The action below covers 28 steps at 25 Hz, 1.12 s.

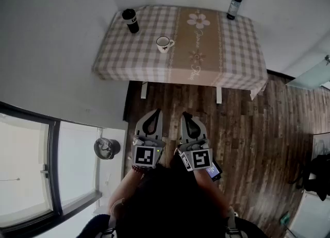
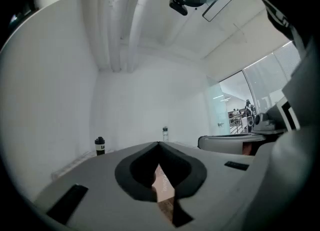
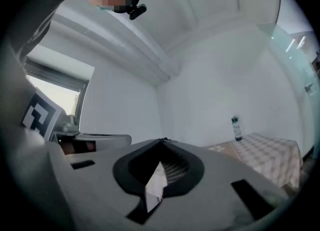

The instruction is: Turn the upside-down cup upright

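Close in front of my chest, I hold both tools level and side by side above the wooden floor [image 1: 247, 129]. The left gripper [image 1: 156, 112] has its jaws pressed together with nothing between them, and the right gripper [image 1: 185, 114] is the same, closed and empty. Neither is near the work yet.

Beyond the floor stands the table [image 1: 232, 62] under a checked cloth, well apart from me. The cup [image 1: 164, 43] sits on its left half, roughly midway between the near and far edges, with its handle pointing toward the right. From up here I see only a ring on its top, and I cannot tell base from mouth. A black tumbler [image 1: 131, 20] stands near the far left corner, behind and left of the cup but clear of it. A dark-capped bottle [image 1: 234, 6] stands at the far right corner, well away.

I judge the cup to be white glazed ceramic: rigid, fairly light, slick under the pads, and liable to chip if it drops or knocks the table. I would open one gripper and take it across the side wall, low on the body and off the handle. The grip should be firm enough that it cannot swivel while I roll it over, and I would set it down gently.
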{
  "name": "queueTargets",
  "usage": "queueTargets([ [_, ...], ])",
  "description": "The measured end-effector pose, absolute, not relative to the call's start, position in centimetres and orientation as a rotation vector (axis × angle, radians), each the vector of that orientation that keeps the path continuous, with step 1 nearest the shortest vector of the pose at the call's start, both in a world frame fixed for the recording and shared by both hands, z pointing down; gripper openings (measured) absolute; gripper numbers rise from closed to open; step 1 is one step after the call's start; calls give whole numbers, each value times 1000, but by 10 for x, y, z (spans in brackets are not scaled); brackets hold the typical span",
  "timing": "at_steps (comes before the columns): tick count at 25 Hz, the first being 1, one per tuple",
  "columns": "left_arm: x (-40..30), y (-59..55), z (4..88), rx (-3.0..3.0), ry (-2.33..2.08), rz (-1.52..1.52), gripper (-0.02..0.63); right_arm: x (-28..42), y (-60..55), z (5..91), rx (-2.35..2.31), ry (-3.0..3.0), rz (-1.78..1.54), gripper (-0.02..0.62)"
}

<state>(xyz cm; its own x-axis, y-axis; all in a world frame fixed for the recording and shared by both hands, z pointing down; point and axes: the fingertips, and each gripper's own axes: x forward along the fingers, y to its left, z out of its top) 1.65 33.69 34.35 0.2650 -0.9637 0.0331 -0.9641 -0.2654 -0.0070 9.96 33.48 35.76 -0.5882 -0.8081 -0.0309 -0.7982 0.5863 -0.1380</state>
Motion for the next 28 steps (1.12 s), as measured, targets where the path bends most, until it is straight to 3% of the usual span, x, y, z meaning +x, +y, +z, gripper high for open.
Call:
queueTargets([
  [8,28,283,358,2472,-1923,52,2,100,283,379,-1254,2872,-53,6],
  [28,-42,96,466,2468,-1816,77,20,47,95,445,-1257,2959,-100,6],
])
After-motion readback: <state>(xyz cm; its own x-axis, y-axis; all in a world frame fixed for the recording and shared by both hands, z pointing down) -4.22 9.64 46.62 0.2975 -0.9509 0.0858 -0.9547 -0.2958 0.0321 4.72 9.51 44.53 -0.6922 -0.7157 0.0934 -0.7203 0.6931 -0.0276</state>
